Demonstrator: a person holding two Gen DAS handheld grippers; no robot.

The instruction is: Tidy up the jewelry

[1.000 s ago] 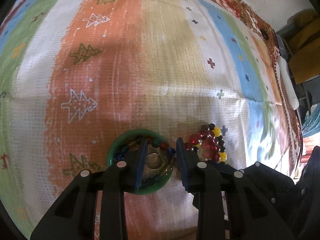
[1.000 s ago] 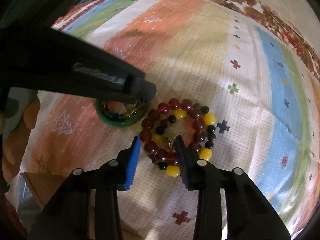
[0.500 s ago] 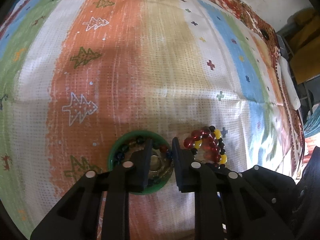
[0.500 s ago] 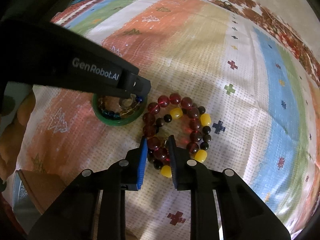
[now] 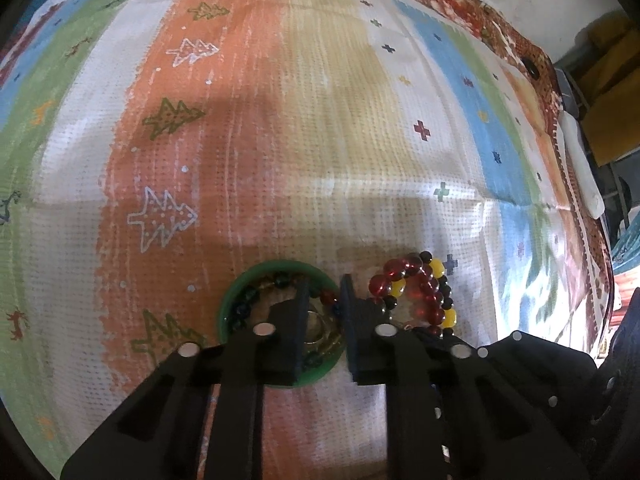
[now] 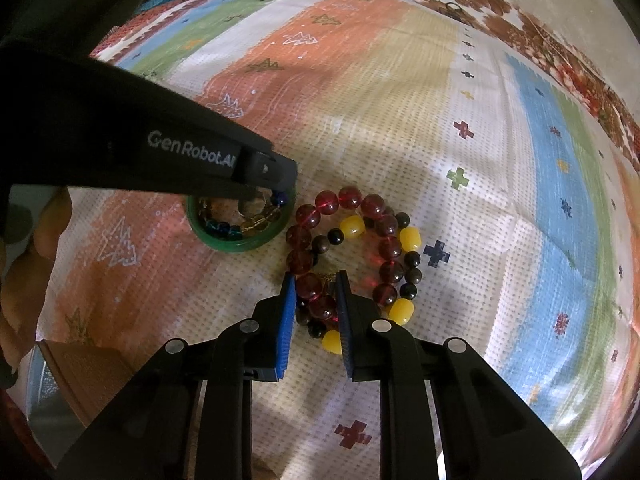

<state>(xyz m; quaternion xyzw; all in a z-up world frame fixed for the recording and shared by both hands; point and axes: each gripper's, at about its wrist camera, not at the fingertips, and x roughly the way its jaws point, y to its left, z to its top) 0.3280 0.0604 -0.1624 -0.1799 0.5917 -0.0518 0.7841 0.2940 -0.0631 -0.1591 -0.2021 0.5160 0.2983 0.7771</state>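
Now the left hand-held gripper [image 5: 324, 300] is nearly shut, pinching the small beaded bracelet [image 6: 240, 220] inside the green bangle [image 5: 280, 268] on the striped cloth [image 5: 320, 100]. Just right, the right hand-held gripper [image 6: 314, 280] squeezes the red bead bracelet [image 6: 316, 300] narrowly. Lift both slowly and straight up, so no beads snag.

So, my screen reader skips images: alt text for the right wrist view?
The right gripper pinches a red bead bracelet on a striped cloth. Beside it, the left gripper reaches into a green bangle.
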